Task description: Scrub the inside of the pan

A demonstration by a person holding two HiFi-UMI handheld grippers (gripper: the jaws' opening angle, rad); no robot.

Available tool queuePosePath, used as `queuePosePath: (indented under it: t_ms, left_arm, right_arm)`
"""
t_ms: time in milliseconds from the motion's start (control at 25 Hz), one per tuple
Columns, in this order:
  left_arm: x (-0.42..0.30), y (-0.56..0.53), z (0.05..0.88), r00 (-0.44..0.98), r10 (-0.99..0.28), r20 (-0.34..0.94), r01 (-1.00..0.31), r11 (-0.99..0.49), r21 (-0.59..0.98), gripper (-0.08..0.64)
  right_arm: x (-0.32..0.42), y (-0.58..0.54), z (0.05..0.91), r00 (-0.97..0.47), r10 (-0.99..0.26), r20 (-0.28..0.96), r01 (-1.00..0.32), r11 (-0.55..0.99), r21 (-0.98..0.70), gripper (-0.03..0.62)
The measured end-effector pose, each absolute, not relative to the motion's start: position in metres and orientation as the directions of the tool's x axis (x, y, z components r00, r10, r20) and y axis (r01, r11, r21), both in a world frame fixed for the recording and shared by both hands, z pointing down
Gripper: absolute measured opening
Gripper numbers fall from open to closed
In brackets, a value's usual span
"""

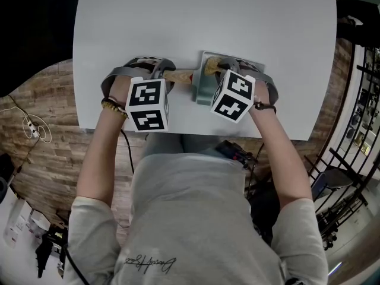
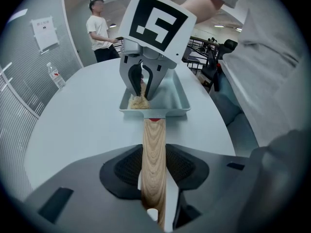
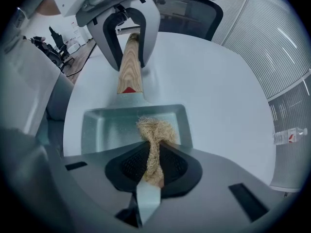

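A pale green rectangular pan (image 1: 203, 86) lies near the front edge of the white table (image 1: 208, 22), its wooden handle (image 1: 178, 75) pointing left. My left gripper (image 1: 171, 75) is shut on that handle; in the left gripper view the handle (image 2: 153, 149) runs between the pads of the left gripper (image 2: 153, 168) up to the pan (image 2: 172, 101). My right gripper (image 1: 217, 68) is shut on a tan fibre scrubber (image 3: 154, 135), which presses into the near left corner of the pan (image 3: 107, 127). The left gripper view shows the scrubber (image 2: 138, 101) under the right gripper (image 2: 143, 87).
A water bottle (image 2: 57, 76) stands on the table's far side, also seen as a bottle (image 3: 286, 136) in the right gripper view. A person (image 2: 99, 30) stands beyond the table. An office chair (image 3: 189, 4) sits behind it. The table's front edge (image 1: 196, 134) is just below the grippers.
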State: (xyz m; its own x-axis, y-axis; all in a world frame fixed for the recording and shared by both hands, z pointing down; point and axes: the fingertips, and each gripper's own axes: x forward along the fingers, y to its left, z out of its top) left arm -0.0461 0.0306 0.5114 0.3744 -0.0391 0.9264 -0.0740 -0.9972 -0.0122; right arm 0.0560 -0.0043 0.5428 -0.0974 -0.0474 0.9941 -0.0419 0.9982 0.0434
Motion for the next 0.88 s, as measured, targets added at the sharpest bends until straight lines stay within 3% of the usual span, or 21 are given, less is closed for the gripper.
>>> queuePosePath:
  t_ms: [360,720,880]
  left_arm:
    - [-0.047,0.026,0.512,0.372,-0.048,0.927,-0.08,-0.997,-0.019,0.152]
    - [-0.046,0.027,0.512,0.366,-0.048,0.929,-0.08,-0.997,-0.02,0.152]
    - [-0.047,0.026,0.511,0.364,-0.05,0.93,-0.076,-0.997,-0.024,0.152]
  right_arm:
    - [0.061,0.039,0.541,-0.109,0.064,0.992,-0.03,0.997,-0.068,0.071]
    - [0.067,0.078,0.538,-0.086,0.267,0.96,-0.025,0.963,-0.27,0.069]
    - [0.065,0.079,0.536,-0.089,0.29,0.953,-0.029,0.956,-0.294,0.069]
